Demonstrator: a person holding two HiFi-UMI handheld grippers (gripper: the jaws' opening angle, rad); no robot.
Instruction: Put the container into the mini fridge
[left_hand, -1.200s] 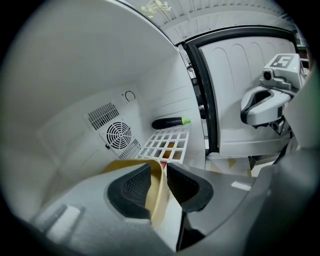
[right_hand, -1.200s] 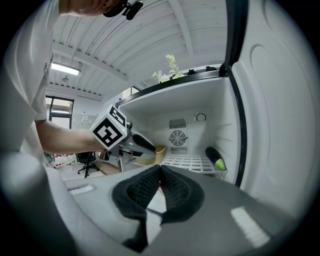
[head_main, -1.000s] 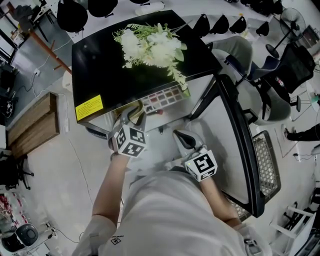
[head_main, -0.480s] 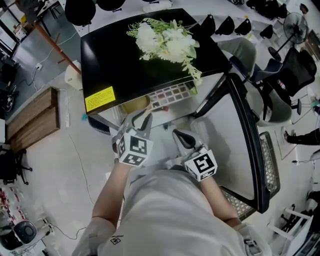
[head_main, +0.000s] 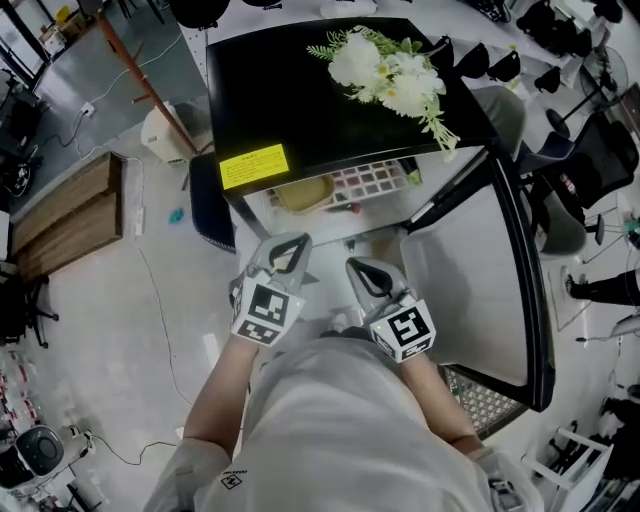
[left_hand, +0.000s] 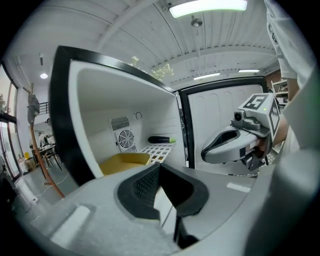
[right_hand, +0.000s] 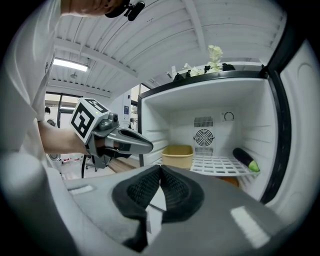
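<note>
Two grippers hover side by side nearest the person, just short of the open mini fridge (head_main: 300, 110). On the left gripper (head_main: 288, 248) the jaws have just been closing and now meet with nothing between them. The right gripper (head_main: 361, 270) has its jaws pressed together too, empty. Farther in, the yellow container (right_hand: 178, 156) sits on the left of the white wire shelf (right_hand: 215, 164). A dark, green-tipped vegetable (right_hand: 245, 159) lies at the shelf's right. Farthest, white flowers (head_main: 395, 75) rest on the fridge's top.

Overhead; 2 level, facing fridge (right_hand: 180, 125)
</note>
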